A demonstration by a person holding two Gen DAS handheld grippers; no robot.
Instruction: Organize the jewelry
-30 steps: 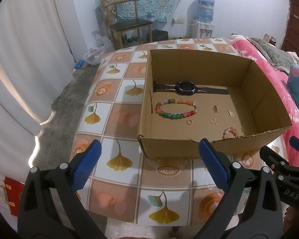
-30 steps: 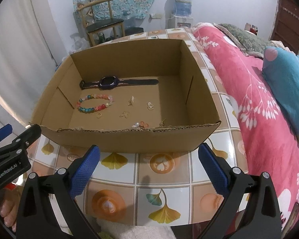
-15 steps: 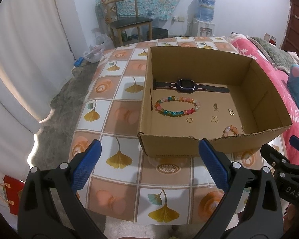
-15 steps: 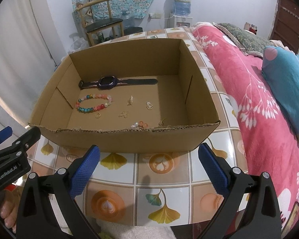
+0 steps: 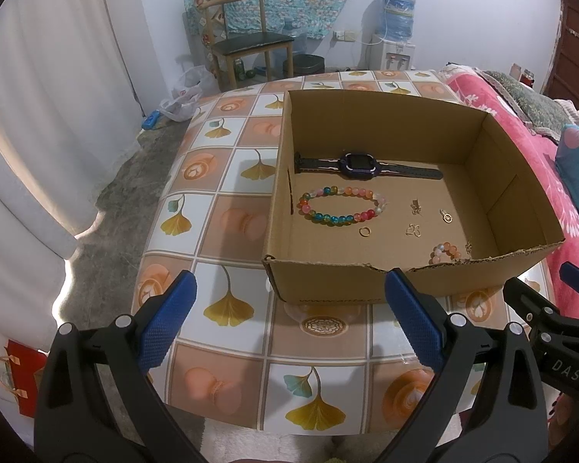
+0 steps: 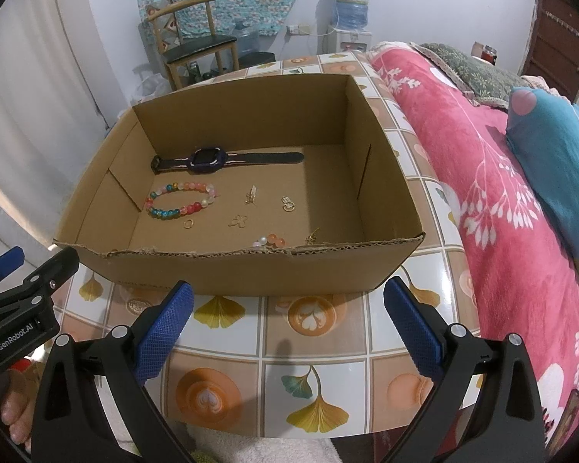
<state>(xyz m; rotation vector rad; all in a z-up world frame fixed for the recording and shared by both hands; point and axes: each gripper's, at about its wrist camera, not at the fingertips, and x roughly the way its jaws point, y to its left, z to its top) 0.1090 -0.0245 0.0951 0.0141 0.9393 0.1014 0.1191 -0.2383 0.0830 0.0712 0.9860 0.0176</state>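
Bracelet (image 5: 447,253) half-hidden behind box (image 5: 328,283) wall — tiny charms (image 5: 413,229) indistinct

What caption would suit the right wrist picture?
Open right gripper faces a cardboard box holding a watch, bead bracelet and small trinkets.

1. Your view of the small pink bead bracelet (image 6: 271,240) is half blocked by the cardboard box (image 5: 328,281) front wall.
2. The gold charms (image 5: 413,229) are too small for you to tell their shapes.
3. Printing on the box front is too blurred to read.
4. The red bag (image 5: 17,380) is cut off at your left wrist view's edge.
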